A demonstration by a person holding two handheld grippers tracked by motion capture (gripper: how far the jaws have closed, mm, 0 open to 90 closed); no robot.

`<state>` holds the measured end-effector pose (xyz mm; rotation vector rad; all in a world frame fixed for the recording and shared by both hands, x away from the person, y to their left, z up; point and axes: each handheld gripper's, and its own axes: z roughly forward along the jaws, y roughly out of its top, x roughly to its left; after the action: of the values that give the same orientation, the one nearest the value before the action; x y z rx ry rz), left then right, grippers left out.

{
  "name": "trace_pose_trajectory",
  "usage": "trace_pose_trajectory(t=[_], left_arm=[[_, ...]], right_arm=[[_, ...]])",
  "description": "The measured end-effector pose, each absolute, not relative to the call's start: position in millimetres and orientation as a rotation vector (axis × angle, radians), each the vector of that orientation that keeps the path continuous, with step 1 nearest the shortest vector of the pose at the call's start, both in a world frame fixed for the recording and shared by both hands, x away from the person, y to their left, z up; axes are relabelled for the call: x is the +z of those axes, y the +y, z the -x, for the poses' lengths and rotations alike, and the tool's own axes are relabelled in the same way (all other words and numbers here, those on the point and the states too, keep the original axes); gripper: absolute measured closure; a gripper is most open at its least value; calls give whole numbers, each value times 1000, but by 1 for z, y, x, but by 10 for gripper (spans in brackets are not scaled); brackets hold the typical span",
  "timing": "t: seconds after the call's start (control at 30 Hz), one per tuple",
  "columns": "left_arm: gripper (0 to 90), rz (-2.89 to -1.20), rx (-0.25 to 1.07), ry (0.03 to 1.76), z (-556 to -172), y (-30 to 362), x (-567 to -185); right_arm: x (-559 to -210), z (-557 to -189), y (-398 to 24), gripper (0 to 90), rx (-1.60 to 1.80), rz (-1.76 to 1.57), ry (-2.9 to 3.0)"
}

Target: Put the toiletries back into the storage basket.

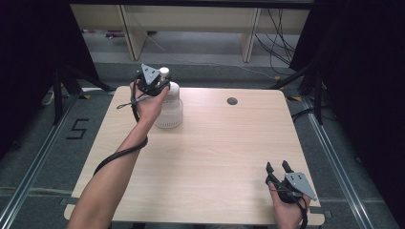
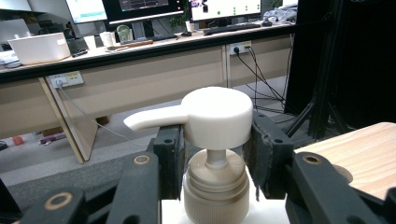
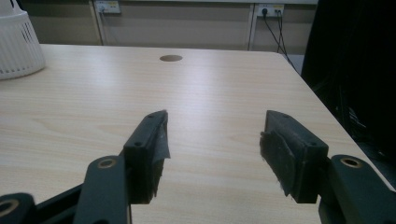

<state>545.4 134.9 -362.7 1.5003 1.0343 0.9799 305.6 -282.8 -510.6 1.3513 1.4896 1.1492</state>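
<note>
A white pump bottle (image 1: 169, 112) stands upright at the back left of the light wooden table (image 1: 215, 143). My left gripper (image 1: 162, 78) is at its top. In the left gripper view the two black jaws press on either side of the round white pump head (image 2: 217, 116), whose spout points left, so the left gripper (image 2: 215, 140) is shut on it. The ribbed neck cap (image 2: 215, 186) sits just below. My right gripper (image 1: 278, 166) rests near the table's front right corner, open with nothing between its fingers (image 3: 215, 135). The bottle's ribbed base (image 3: 18, 46) appears far left there.
A round cable hole (image 1: 232, 101) lies at the back centre of the table. Black curtains and stand legs (image 1: 59, 95) flank both sides. Behind the table are beige desks (image 2: 130, 79) with monitors and cables on the floor.
</note>
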Motion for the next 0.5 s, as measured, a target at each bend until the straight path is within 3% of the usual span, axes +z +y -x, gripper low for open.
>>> trace_pose_trajectory(t=[0.5], left_arm=[[592, -1504, 975, 1043, -547, 136, -369]], right_arm=[[-510, -305, -282, 413, 1138, -1358, 1482]])
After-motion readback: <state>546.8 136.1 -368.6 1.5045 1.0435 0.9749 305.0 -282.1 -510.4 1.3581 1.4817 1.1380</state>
